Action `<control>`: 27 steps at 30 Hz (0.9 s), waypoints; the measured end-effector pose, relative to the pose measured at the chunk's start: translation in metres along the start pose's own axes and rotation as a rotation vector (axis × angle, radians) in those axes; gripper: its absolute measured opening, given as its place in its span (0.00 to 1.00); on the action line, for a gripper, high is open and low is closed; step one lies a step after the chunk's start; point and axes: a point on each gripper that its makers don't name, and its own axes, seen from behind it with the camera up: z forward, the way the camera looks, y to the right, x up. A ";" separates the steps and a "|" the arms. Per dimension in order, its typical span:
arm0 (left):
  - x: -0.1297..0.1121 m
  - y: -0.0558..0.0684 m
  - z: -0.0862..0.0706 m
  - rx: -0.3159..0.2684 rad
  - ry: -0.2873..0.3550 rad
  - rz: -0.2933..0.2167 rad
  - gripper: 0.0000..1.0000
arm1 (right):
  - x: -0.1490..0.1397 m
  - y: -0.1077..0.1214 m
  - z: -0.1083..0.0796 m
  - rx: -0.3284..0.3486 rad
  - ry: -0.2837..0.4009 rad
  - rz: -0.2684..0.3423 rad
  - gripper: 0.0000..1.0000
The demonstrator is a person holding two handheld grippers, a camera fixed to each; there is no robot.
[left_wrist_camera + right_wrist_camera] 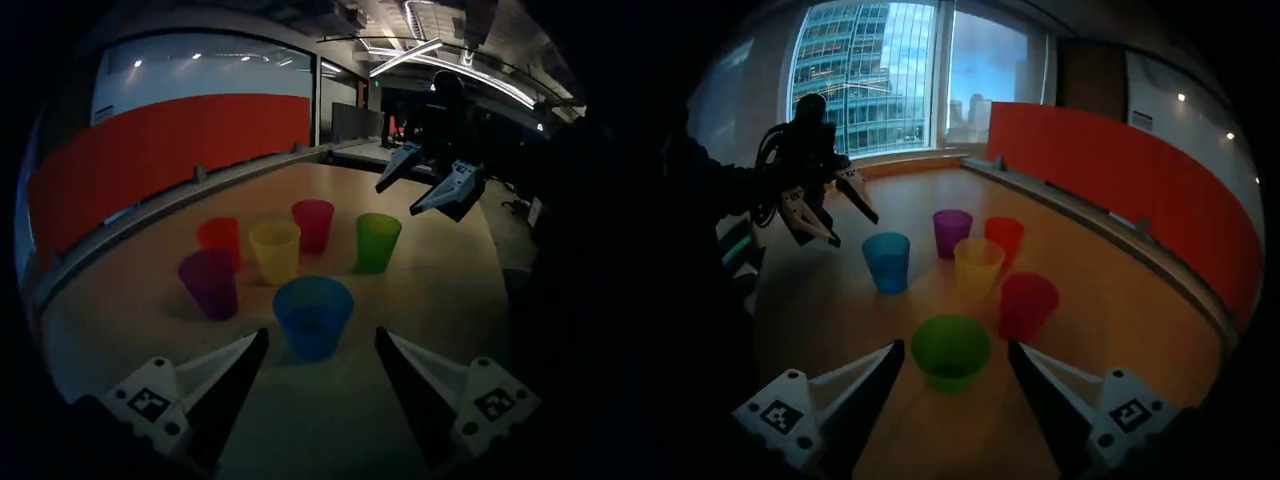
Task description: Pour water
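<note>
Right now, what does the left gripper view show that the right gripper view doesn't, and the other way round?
Left gripper view: ceiling light strips, and the right gripper, open, hovering beyond the green cup; the blue cup stands nearest. Right gripper view: big windows with towers outside, and the left gripper, open, near the blue cup; here the green cup stands nearest. Shared: the six coloured cups, the wooden table and the red wall panel.

The left gripper and right gripper each carry two wedge-shaped fingers, pale grey outside, black on the inner faces, tapering to points. A square black-and-white marker and dark screw holes mark each finger's near base.
</note>
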 end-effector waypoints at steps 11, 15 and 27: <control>-0.020 -0.006 0.021 -0.009 -0.076 0.000 0.99 | -0.015 -0.001 0.008 0.007 -0.028 -0.001 1.00; -0.022 -0.007 0.028 -0.013 -0.094 0.013 0.99 | -0.019 -0.001 0.012 0.011 -0.035 -0.002 1.00; -0.018 -0.007 0.046 -0.041 -0.112 0.025 0.99 | -0.033 -0.002 0.030 0.028 -0.059 -0.016 1.00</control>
